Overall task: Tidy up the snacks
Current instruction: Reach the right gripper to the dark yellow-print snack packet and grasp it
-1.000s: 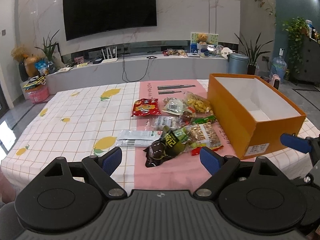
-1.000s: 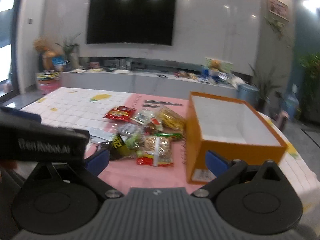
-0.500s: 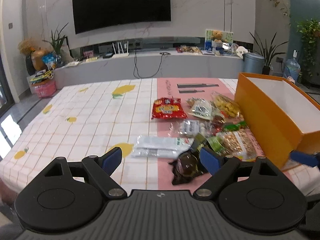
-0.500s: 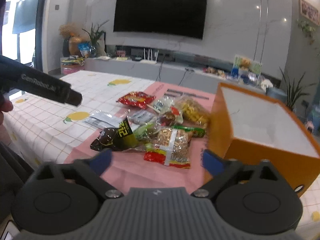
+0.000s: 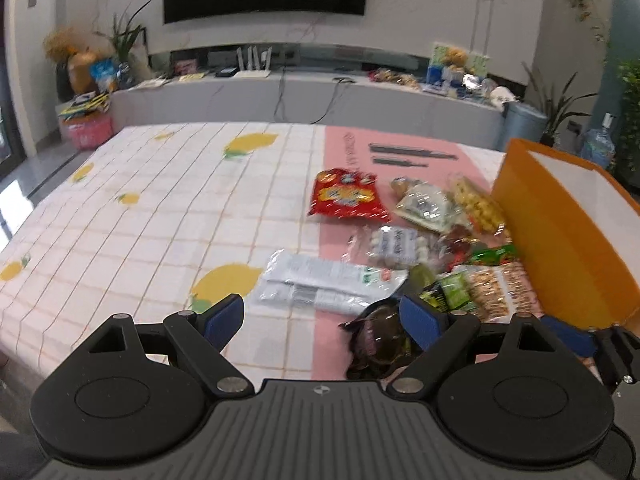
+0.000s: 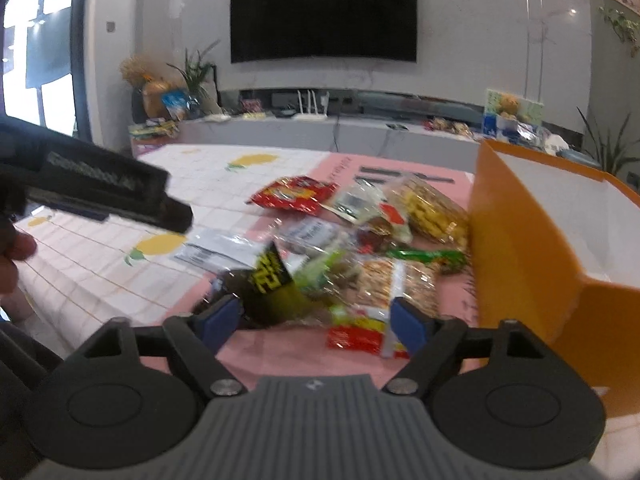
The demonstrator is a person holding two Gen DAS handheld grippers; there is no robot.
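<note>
My left gripper point(image 5: 322, 318) has its fingers spread wide apart and holds nothing. It hovers above the near edge of the table point(image 5: 132, 220), which carries a white checked cloth with lemon prints and a pink runner. Between my left fingertips, further off, lies a flat white packet point(image 5: 328, 282). Just beside my left gripper's right blue pad point(image 5: 420, 320) sits a dark packet point(image 5: 376, 336) with a clear window.

My right gripper point(image 6: 316, 322) also has its fingers wide apart, with nothing between them. It hovers over the near end of the snack pile. The dark packet point(image 6: 272, 284), with yellow lettering, lies just beyond the left pad point(image 6: 220, 322). A clear packet with a red and yellow end point(image 6: 384, 308) lies just beyond the right pad.

Further back in the pile:
- a red packet point(image 5: 346, 196) at the far left of the group;
- a clear packet of white pieces point(image 5: 394, 242) in the middle;
- a clear packet of yellow pieces point(image 5: 478, 204) near the box;
- a green wrapper point(image 5: 494, 254) touching or almost touching the box wall.

The open orange box point(image 5: 560, 240) stands to the right of the pile; the part of its white interior that shows holds no snacks. Two dark bars point(image 5: 408, 154) lie on the runner at the far end.

In the right wrist view, my left gripper's body point(image 6: 100, 188) crosses the left side, blurred.
</note>
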